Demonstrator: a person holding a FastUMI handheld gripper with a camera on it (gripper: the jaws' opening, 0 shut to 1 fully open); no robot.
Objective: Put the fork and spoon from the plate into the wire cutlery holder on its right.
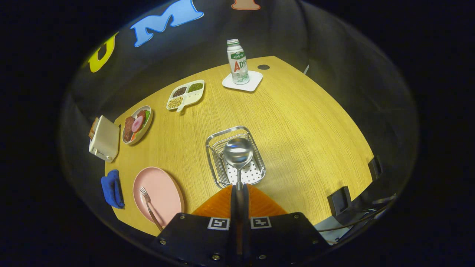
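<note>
My gripper (239,191) is shut on the handle of a metal spoon (238,152). The spoon's bowl points forward and hangs above the wire cutlery holder (216,163), a chrome basket with a white perforated floor on the wooden table. To the left of the holder lies a pink plate (163,185). A metal fork (147,203) rests on the plate, its tines toward the far side and its handle running toward me. The plate sits left of my fingers and lower than the held spoon.
A blue cloth (111,188) lies left of the plate. Farther back are a white toaster (104,138), a plate of food (137,124), a divided dish of beans (186,94) and a bottle (237,62) on a white coaster (254,83). Black clamps (340,200) sit at the right table edge.
</note>
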